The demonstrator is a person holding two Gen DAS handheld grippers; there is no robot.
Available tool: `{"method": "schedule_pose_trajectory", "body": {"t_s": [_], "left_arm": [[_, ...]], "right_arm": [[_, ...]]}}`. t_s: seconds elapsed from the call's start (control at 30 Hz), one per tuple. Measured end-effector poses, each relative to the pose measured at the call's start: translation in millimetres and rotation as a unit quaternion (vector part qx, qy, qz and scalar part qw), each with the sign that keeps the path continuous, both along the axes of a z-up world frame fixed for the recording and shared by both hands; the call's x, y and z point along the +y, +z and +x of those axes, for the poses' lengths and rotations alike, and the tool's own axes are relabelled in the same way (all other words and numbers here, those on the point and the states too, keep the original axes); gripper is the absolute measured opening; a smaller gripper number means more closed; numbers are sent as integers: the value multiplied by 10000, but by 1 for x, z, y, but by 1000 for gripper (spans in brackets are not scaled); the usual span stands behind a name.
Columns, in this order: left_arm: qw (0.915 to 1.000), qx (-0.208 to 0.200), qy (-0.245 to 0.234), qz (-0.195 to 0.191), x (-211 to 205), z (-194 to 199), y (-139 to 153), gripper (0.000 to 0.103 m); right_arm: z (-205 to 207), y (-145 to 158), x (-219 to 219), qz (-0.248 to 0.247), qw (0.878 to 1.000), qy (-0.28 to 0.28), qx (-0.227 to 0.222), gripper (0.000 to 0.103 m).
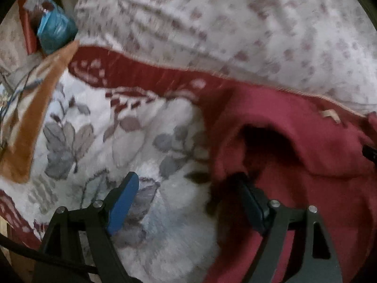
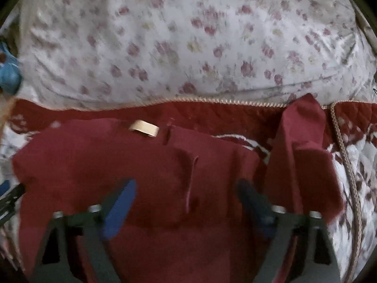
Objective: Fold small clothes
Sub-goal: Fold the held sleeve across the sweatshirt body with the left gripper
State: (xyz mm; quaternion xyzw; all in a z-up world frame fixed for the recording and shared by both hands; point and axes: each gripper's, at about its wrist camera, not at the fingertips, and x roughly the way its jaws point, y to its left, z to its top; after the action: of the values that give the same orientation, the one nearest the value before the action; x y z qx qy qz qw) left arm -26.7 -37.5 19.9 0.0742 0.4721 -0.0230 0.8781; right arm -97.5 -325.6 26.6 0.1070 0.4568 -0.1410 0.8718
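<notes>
- The dark red garment (image 2: pixel 132 165) lies spread on the floral quilt (image 1: pixel 99 141), just below the flowered pillow (image 2: pixel 188 47); 1 flap stands up at its right side.
- Left tongs (image 1: pixel 188 202): jaws stand wide apart and hold nothing. They straddle the garment's left edge, with 1 pad over the red cloth and the other over the quilt.
- Right tongs (image 2: pixel 186 202): jaws stand partly open above the middle of the garment, with nothing pinched.
- Risk: closing at this edge could catch the quilt together with the cloth and drag both.
- Risk: the raised flap and the creases near the centre could be trapped in the fold and leave it lumpy.
- Risk: uneven pull by the 2 tongs would skew the fold line.
- Writing: the pale tag (image 2: pixel 144 128) at the garment's top edge shows no readable text. Both views are blurred, and no brand is legible anywhere.
</notes>
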Motion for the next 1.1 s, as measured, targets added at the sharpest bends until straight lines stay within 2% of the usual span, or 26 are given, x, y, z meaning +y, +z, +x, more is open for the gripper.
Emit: {"method": "schedule_pose_trajectory", "body": {"t_s": [0.07,0.13,0.17,0.27,0.33,0.4,0.43,0.53,0.57,0.6,0.63,0.67,0.7,0.73,0.8,0.83,0.9,1.0,1.1], "left_arm": [[9998,48,140,-145,7,6,-3,82],[9995,65,227,-222,12,5,-3,82],[9995,62,242,-199,13,4,-2,82],[9996,46,246,-115,12,1,1,82],[9996,55,268,-97,14,2,1,82],[9994,97,256,-206,16,3,1,82],[9993,115,265,-228,17,3,1,82],[9994,195,234,-153,18,-2,5,82],[9994,199,211,-195,21,-6,8,82],[9992,170,194,-288,25,-10,14,82],[9989,106,211,-395,29,-13,20,82],[9985,3,265,-484,34,-17,26,82],[9977,-148,370,-552,39,-18,33,82],[9964,-302,496,-622,43,-18,39,82],[9937,-453,577,-853,45,-14,44,82],[9925,-445,562,-988,44,-10,44,82],[9917,-450,533,-1076,36,-1,40,82],[9958,-269,344,-802,19,14,28,82],[9994,71,318,-104,7,25,4,82]], "right_arm": [[12,-18,-4,271,9993,93,225,38],[10,-15,-4,450,9989,132,37,24],[8,-8,-1,381,9990,229,-5,7],[-8,22,1,180,9981,393,-433,5],[-25,41,-5,-43,9976,218,-656,6],[-30,45,-14,-320,9975,-29,-626,6],[-30,42,-20,-361,9979,-129,-524,6],[-22,15,-31,-57,9998,-184,69,7],[-23,11,-33,50,9996,-188,182,12],[-25,10,-33,194,9994,-197,190,26],[-29,14,-31,282,9994,-213,69,36],[-32,19,-28,286,9993,-230,-76,56],[-34,27,-20,242,9992,-228,-243,67],[-33,35,-9,240,9988,-121,-411,69],[-21,43,18,438,9963,463,-582,69],[-7,44,38,631,9923,902,-576,69],[14,43,68,787,9862,1351,-538,69],[47,34,116,691,9801,1782,-543,69],[80,15,147,678,9786,1910,-369,66]]}}
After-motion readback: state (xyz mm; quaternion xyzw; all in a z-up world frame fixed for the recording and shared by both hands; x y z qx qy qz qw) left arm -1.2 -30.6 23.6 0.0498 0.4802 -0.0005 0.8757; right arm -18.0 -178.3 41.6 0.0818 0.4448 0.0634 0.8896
